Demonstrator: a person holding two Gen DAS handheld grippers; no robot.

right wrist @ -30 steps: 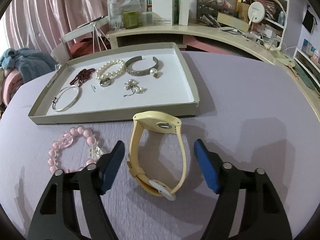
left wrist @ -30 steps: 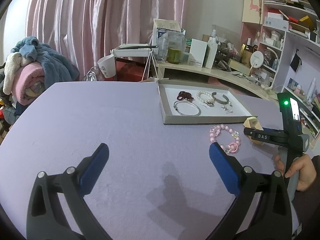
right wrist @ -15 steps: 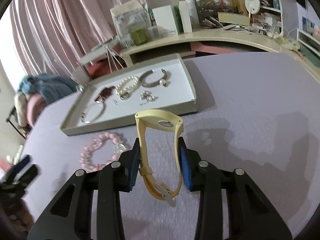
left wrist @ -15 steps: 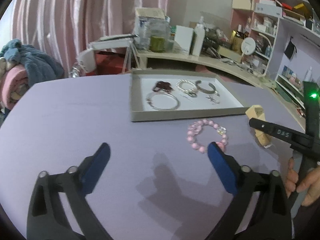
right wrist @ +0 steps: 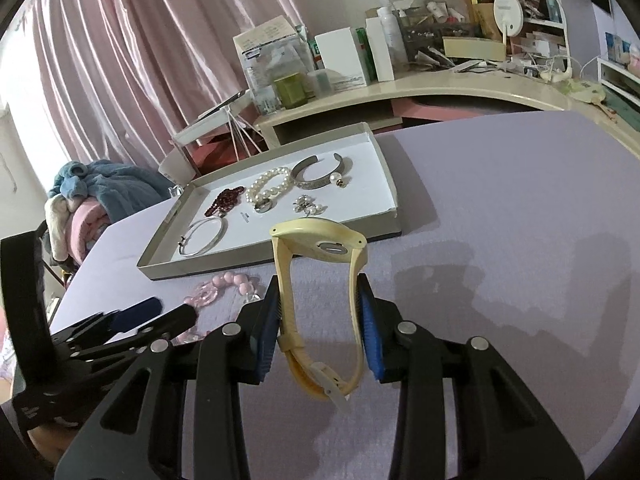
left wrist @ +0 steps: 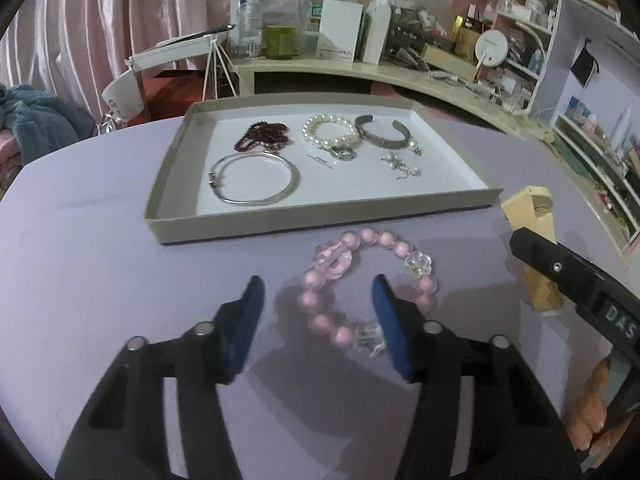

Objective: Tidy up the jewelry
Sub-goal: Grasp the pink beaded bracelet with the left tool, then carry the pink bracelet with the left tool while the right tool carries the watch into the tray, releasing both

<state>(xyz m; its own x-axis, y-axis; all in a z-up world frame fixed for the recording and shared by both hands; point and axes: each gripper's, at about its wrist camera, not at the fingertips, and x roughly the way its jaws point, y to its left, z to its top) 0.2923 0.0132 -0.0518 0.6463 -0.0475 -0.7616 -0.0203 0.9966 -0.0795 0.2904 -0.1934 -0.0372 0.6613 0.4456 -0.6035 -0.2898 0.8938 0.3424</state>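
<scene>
A pink bead bracelet (left wrist: 360,280) lies on the lilac table just in front of the grey tray (left wrist: 172,184). My left gripper (left wrist: 316,290) hangs low over it with its jaws closing. The bracelet's left half is between the blue pads, and neither pad presses on it. My right gripper (right wrist: 318,308) is shut on a pale yellow watch (right wrist: 320,240), its pads squeezing the strap on both sides, with the case standing up. In the left wrist view the watch (left wrist: 532,208) shows at the right. The tray (right wrist: 384,176) holds a silver bangle, a dark red bracelet, a pearl bracelet, a silver cuff and earrings.
Behind the table a beige desk (left wrist: 360,68) carries boxes, bottles and a round mirror. Shelves (left wrist: 600,140) stand at the right, and a pile of blankets (right wrist: 92,200) at the left. A person's hand (left wrist: 592,412) holds the right gripper's handle. The left gripper (right wrist: 132,316) sits beside the watch.
My left gripper has moved forward and down onto the pink bracelet, and its jaws have narrowed around it. The right gripper has shut on the yellow watch and tilted it up.
</scene>
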